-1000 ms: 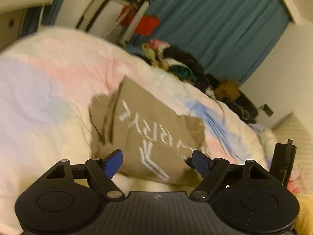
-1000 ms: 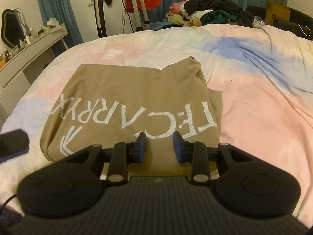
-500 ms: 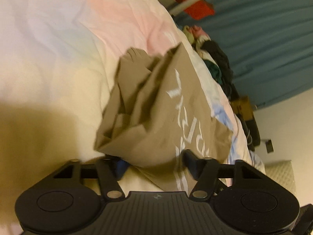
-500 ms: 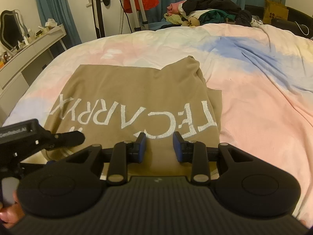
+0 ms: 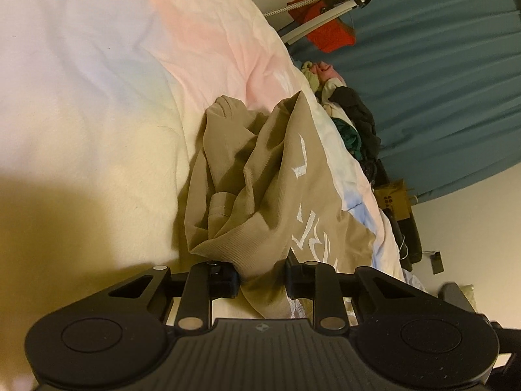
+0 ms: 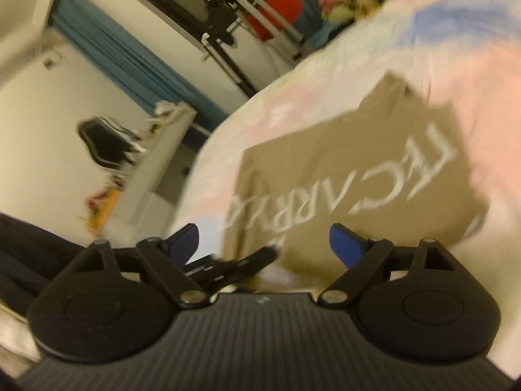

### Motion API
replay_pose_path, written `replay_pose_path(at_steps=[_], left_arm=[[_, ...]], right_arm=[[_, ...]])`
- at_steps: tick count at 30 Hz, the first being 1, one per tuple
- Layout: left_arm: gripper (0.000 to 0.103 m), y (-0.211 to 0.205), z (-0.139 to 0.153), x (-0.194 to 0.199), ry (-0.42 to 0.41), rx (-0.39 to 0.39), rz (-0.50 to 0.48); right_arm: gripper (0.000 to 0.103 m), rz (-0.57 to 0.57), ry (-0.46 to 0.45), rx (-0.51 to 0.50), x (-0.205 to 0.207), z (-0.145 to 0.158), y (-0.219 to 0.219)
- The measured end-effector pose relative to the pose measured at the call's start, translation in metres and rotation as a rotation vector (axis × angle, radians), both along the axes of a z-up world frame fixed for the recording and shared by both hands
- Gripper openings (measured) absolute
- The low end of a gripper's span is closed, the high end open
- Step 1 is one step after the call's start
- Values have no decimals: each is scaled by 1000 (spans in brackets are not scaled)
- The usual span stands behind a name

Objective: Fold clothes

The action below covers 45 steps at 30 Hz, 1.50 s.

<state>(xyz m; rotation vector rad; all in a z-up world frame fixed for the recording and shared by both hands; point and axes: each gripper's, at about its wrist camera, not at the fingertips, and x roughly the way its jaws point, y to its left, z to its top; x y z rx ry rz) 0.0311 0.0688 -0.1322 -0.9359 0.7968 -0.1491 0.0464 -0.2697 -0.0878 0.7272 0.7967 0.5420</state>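
Observation:
A tan T-shirt with white lettering (image 5: 260, 195) lies on the pastel bedspread (image 5: 97, 81). My left gripper (image 5: 262, 273) is shut on a bunched corner of the shirt, and the cloth hangs crumpled between its fingers. In the blurred, tilted right wrist view the shirt (image 6: 342, 176) still lies mostly flat with its lettering up. My right gripper (image 6: 263, 244) is open and empty just above the shirt's near edge. The left gripper's black fingers show at the lower left between my right fingers.
A pile of other clothes (image 5: 345, 114) lies at the far end of the bed before blue curtains (image 5: 439, 65). A metal stand with a red cloth (image 5: 325, 29) stands beyond. A white dresser with a mirror (image 6: 107, 143) is left of the bed.
My left gripper closed on the shirt's corner and lifted it, bunching the cloth. My right gripper opened wide and swung, tilting its view.

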Motion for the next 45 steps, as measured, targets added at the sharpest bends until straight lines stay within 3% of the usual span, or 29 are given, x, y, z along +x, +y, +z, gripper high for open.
replay_pose_path(at_steps=[8, 13, 16, 17, 19, 21, 26, 28, 30, 33, 38, 45], left_arm=[[26, 1, -1, -4, -1, -5, 8], [25, 4, -2, -4, 8, -34, 20], [24, 6, -4, -3, 22, -52, 28], [24, 6, -4, -2, 23, -56, 30], [24, 6, -4, -2, 27, -63, 33], [24, 7, -4, -2, 31, -71, 38], [23, 10, -6, -2, 39, -100, 48], [23, 9, -5, -2, 39, -98, 46], [23, 9, -3, -2, 36, -88, 44], [23, 8, 5, -3, 28, -76, 38], [21, 7, 31, -9, 31, -113, 25], [20, -35, 108, -1, -31, -64, -116]], right_arm=[[90, 71, 282, 191, 11, -47, 4], [90, 9, 357, 290, 15, -70, 0], [87, -146, 349, 312, 15, -75, -15], [78, -211, 348, 301, 14, -76, -22], [72, -311, 360, 306, 11, -80, -34], [59, -390, 373, 330, 5, -86, -44], [56, -551, 327, 280, -10, -81, -54], [55, -571, 314, 263, -9, -82, -59], [32, -553, 317, 252, -6, -83, -60], [21, -532, 288, 224, -6, -75, -57], [19, -513, 223, 211, -18, -40, -72], [18, -513, 149, 227, -26, 28, -120]])
